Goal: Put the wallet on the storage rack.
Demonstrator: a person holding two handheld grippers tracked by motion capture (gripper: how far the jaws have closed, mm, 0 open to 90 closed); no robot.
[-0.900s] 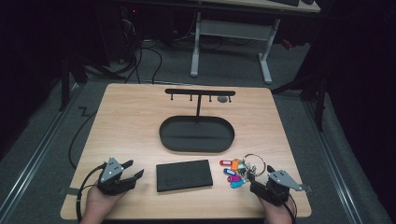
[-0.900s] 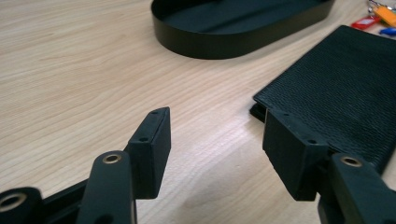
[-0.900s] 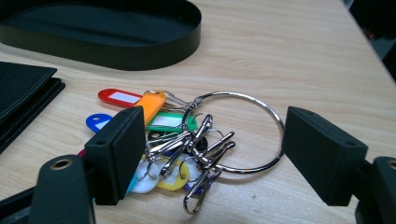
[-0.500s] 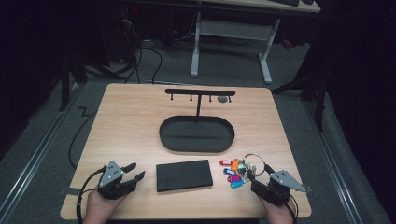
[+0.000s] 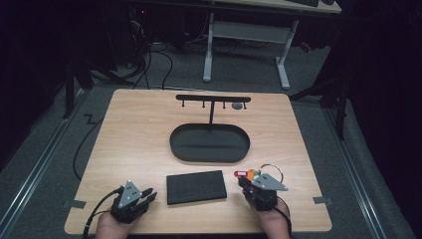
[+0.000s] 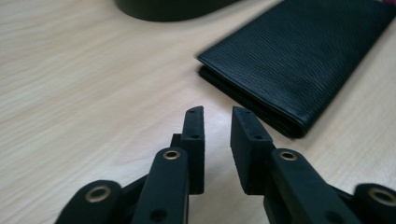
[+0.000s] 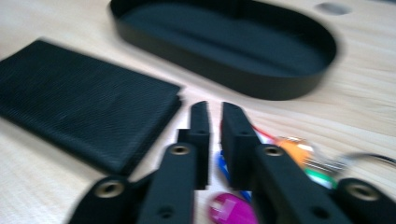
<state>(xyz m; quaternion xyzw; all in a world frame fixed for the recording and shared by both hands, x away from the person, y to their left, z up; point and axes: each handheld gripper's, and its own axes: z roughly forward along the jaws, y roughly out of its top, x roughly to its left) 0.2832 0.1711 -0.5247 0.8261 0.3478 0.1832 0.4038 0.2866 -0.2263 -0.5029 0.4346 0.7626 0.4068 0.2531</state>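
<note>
A bunch of keys (image 5: 242, 174) with coloured tags (image 7: 294, 149) and a metal ring lies right of a black wallet (image 5: 195, 186). My right gripper (image 5: 245, 181) hovers right over the keys, its jaws nearly touching and holding nothing; in the right gripper view (image 7: 214, 109) the tags lie under and beside the jaws. The wallet (image 7: 79, 107) lies just left of them. My left gripper (image 5: 148, 194) rests near the table's front edge, left of the wallet (image 6: 303, 60). In the left gripper view (image 6: 217, 114) its jaws stand close together with bare wood between them.
A black oval tray (image 5: 171, 144) sits mid-table beyond the wallet, with a black T-shaped hook stand (image 5: 213, 98) rising behind it. A small grey disc (image 5: 238, 105) lies by the stand. Light wood lies bare to the left.
My right gripper has moved left and forward, so it now covers most of the keys. My left gripper has shifted slightly toward the front edge.
</note>
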